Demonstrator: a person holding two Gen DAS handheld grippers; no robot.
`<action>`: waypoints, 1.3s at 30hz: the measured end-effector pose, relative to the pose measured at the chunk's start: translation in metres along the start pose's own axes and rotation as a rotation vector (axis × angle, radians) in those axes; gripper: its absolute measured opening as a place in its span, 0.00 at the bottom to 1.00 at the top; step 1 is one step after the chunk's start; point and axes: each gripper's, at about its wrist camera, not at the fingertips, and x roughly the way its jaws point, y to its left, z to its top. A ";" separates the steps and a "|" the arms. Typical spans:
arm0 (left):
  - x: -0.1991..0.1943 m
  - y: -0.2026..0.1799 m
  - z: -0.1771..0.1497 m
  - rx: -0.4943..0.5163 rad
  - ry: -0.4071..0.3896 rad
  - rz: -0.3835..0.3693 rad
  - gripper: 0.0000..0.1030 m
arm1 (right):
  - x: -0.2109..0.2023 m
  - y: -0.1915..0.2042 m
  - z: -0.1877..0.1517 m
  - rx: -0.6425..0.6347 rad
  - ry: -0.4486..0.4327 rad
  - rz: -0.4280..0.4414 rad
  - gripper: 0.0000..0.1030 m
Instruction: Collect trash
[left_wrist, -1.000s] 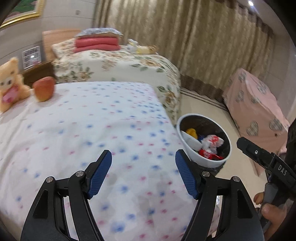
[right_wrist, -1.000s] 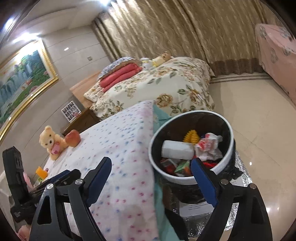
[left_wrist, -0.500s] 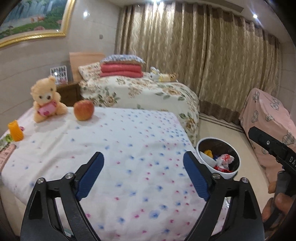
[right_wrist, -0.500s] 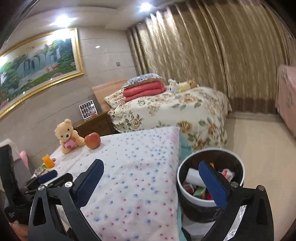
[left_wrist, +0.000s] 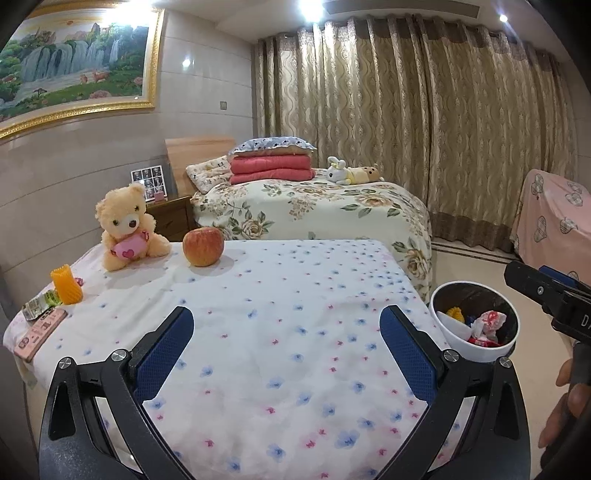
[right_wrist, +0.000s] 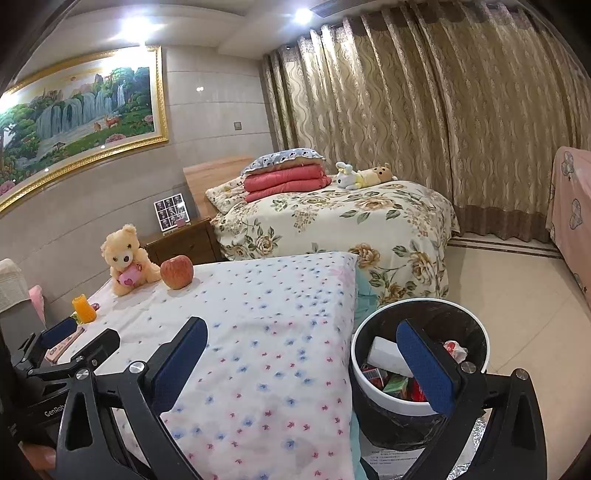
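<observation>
Since both jaws are empty (left gripper (left_wrist: 286, 326) opening, right gripper (right_wrist: 301, 328) spread wide), we're between picks. Trash bin (left_wrist: 480, 352) on the floor at 3 o'clock, part-filled. Likely next target: green wrapper (left_wrist: 40, 302) at the counter (left_wrist: 295, 295) edge, 9 o'clock. Needs a left reach and a low pinch. Apple (left_wrist: 203, 245) and teddy (left_wrist: 127, 227) beyond stay.

place: home bedroom | cues: floral bed (left_wrist: 314, 210) (folded quilt on top), curtains (left_wrist: 424, 129), framed painting (left_wrist: 74, 66)
</observation>
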 end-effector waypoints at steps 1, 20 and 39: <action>0.000 0.000 0.000 -0.002 0.002 0.000 1.00 | 0.000 0.000 0.000 0.002 -0.001 -0.001 1.00; 0.001 0.001 -0.003 -0.017 0.011 -0.009 1.00 | 0.005 0.006 -0.007 -0.017 0.022 -0.004 1.00; 0.001 0.000 -0.003 -0.015 0.010 -0.004 1.00 | 0.004 0.008 -0.008 -0.013 0.023 -0.001 1.00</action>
